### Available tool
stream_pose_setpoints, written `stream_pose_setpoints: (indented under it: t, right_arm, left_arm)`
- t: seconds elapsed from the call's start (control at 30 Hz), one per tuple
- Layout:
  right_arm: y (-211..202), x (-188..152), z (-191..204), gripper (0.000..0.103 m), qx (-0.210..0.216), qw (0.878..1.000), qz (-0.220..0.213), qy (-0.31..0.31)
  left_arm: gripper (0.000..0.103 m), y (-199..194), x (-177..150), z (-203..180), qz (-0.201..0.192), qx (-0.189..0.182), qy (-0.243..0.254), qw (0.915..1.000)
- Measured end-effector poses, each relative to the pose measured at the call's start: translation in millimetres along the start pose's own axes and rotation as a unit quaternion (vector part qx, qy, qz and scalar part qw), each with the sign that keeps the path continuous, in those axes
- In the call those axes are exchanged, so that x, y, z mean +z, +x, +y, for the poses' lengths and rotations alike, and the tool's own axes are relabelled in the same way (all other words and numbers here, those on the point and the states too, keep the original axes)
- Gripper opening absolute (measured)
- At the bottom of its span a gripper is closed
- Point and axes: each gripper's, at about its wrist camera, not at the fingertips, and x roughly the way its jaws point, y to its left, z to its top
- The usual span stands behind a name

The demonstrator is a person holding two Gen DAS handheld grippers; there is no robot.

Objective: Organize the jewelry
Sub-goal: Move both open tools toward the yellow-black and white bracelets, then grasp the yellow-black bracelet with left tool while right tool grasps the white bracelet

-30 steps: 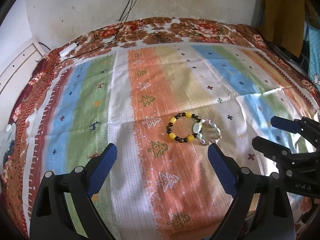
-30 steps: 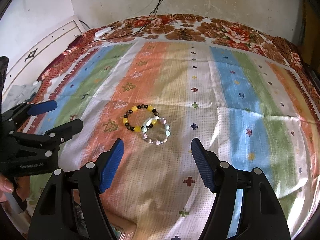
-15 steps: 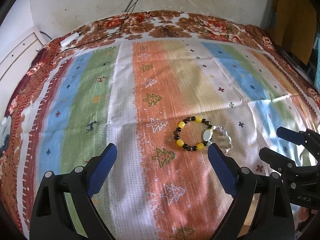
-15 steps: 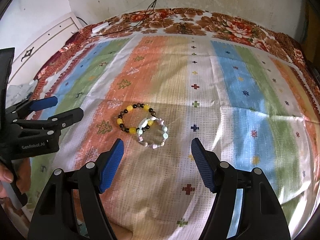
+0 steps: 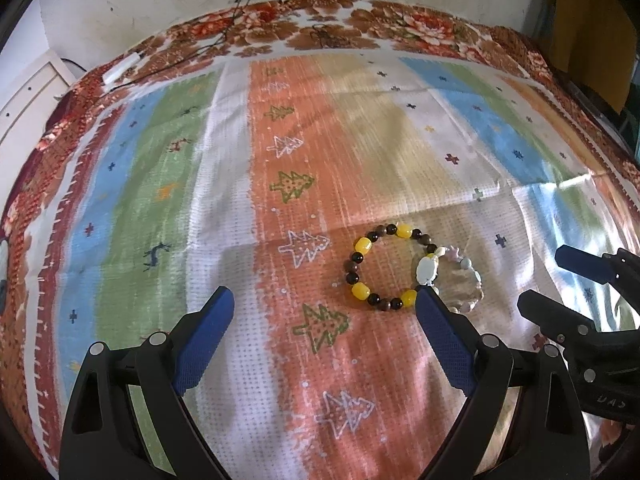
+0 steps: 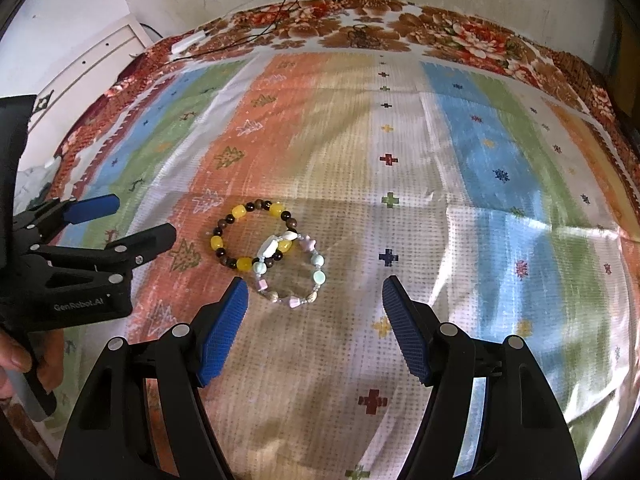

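A bracelet of yellow and dark brown beads [image 5: 384,268] [image 6: 250,236] lies on the striped cloth. A pastel bracelet of pale shell and star beads [image 5: 452,280] [image 6: 292,276] overlaps its right side. My left gripper [image 5: 320,312] is open and empty, just in front of the yellow bracelet; its right fingertip touches or hides the bracelet's near edge. My right gripper [image 6: 314,300] is open and empty, with the pastel bracelet just ahead between its fingertips. Each gripper shows in the other's view: the right one [image 5: 560,280] and the left one [image 6: 120,220].
The bed is covered by a striped cloth [image 5: 200,200] [image 6: 480,160] over a floral sheet [image 5: 360,32]. A white charger and black cables [image 5: 124,68] lie at the far left edge by the wall. A white cabinet [image 6: 92,72] stands left of the bed.
Both grippers have moved forward and down toward the bracelets, which now look larger and nearer the fingertips. The bracelets have not moved. Both grippers stay open.
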Motion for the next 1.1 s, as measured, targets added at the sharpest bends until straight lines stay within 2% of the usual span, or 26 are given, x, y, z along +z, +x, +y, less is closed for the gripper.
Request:
stream_pose_setpoints:
  t: [0.5,1.1]
  right_arm:
    - [31.3,0.1,3.3,0.069,-0.019,0.999,0.029,-0.023]
    - [64.3,-1.0,0.7,0.069,-0.031,0.997,0.063,-0.032]
  left_arm:
    - [0.090,40.9,11.2,-5.7,0.029,0.004,0.008,0.9995]
    - [0.090,67.9,7.6,-4.5,0.059,0.012,0.029,0.9978]
